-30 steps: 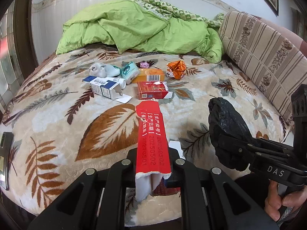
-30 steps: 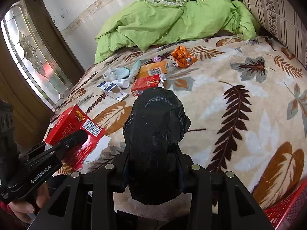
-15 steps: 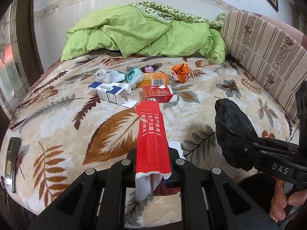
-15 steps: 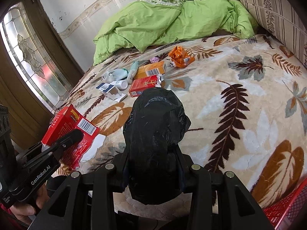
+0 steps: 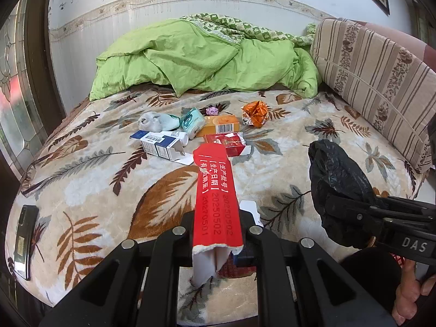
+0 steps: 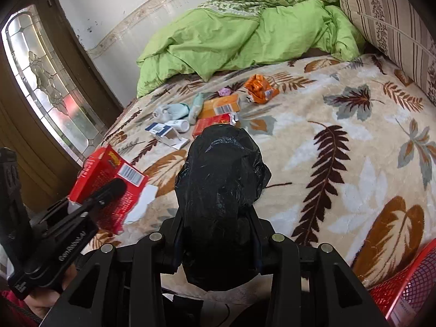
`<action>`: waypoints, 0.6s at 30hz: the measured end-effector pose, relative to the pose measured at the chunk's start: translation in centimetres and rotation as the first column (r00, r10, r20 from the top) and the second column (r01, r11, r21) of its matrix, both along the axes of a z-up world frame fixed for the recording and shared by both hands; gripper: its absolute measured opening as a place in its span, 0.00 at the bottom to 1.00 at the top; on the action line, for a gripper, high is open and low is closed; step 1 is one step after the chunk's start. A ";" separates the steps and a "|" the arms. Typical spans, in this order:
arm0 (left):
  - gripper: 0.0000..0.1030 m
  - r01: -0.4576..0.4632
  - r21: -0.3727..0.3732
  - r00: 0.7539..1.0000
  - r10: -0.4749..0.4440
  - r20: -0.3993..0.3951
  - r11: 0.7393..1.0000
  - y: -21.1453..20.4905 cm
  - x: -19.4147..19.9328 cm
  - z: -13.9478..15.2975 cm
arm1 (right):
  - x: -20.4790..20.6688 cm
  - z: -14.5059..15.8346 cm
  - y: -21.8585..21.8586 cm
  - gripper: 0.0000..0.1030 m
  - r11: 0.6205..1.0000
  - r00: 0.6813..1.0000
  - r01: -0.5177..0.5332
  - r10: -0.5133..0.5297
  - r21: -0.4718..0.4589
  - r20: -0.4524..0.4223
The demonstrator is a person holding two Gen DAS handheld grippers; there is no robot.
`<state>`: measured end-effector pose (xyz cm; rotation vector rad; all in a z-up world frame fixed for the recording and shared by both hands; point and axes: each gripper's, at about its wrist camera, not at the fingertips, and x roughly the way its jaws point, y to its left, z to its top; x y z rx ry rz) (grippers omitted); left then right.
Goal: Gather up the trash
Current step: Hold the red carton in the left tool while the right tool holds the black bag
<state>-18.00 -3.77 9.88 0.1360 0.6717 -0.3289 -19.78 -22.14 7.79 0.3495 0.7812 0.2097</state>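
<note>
Both grippers have drawn back and risen from the bed over the last second, so the litter cluster sits farther off in both wrist views. Left gripper (image 5: 218,234) pinches a flattened red cardboard box with white printed date text (image 5: 215,199). Right gripper (image 6: 218,234) is clamped on a crumpled black plastic bag (image 6: 220,185), with the bag mouth probably hidden below the fingers. Remaining trash lies mid-bed on the leaf-patterned blanket (image 5: 81,179): a blue-and-white open carton (image 5: 160,147), an orange barcode box (image 5: 220,126), a small red packet (image 5: 229,143) and a crumpled orange wrapper (image 5: 254,113). Judged step: transfer the red box into the bag; the bag needs opening first.
</note>
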 end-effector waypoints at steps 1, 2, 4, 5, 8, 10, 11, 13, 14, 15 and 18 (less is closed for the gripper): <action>0.13 -0.001 -0.001 1.000 0.001 0.001 1.000 0.0 0.0 0.0 | -0.1 0.2 0.1 0.40 1.000 1.000 -0.002 0.002 0.001 0.004; 0.13 -0.002 -0.002 1.000 0.002 0.002 1.000 0.0 0.0 0.1 | -0.2 0.4 0.2 0.40 1.000 1.000 -0.003 0.003 0.002 0.006; 0.13 -0.003 -0.002 1.000 0.003 0.006 1.000 0.0 -0.2 0.2 | -0.3 0.7 0.4 0.40 1.000 1.000 -0.008 0.008 0.010 0.009; 0.13 -0.003 -0.002 1.000 0.003 0.008 1.000 0.1 -0.2 0.3 | -0.4 0.8 0.4 0.40 1.000 1.000 -0.010 0.010 0.013 0.011; 0.13 -0.003 -0.002 1.000 0.003 0.009 1.000 0.1 -0.3 0.4 | -0.7 1.2 0.6 0.40 1.000 1.000 -0.014 0.014 0.014 0.017; 0.13 -0.001 -0.003 1.000 0.001 0.008 1.000 0.1 -0.3 0.4 | -0.8 1.4 0.7 0.40 1.000 1.000 -0.014 0.014 0.017 0.019; 0.13 -0.002 -0.003 1.000 0.002 0.008 1.000 0.1 -0.3 0.4 | -0.8 1.5 0.7 0.40 1.000 1.000 -0.013 0.013 0.020 0.019; 0.13 -0.002 -0.002 1.000 0.002 0.009 1.000 0.0 -0.3 0.4 | -0.9 1.6 0.6 0.40 1.000 1.000 -0.014 0.013 0.025 0.020; 0.13 -0.002 -0.002 1.000 0.002 0.008 1.000 0.0 -0.3 0.4 | -0.9 1.7 0.6 0.40 1.000 1.000 -0.014 0.013 0.025 0.021; 0.13 -0.003 -0.003 1.000 0.003 0.008 1.000 0.0 -0.4 0.4 | -0.9 1.7 0.7 0.40 1.000 1.000 -0.013 0.013 0.025 0.021; 0.13 -0.003 -0.001 1.000 0.003 0.009 1.000 0.0 -0.3 0.4 | -0.9 1.8 0.7 0.40 0.999 1.000 -0.015 0.014 0.030 0.020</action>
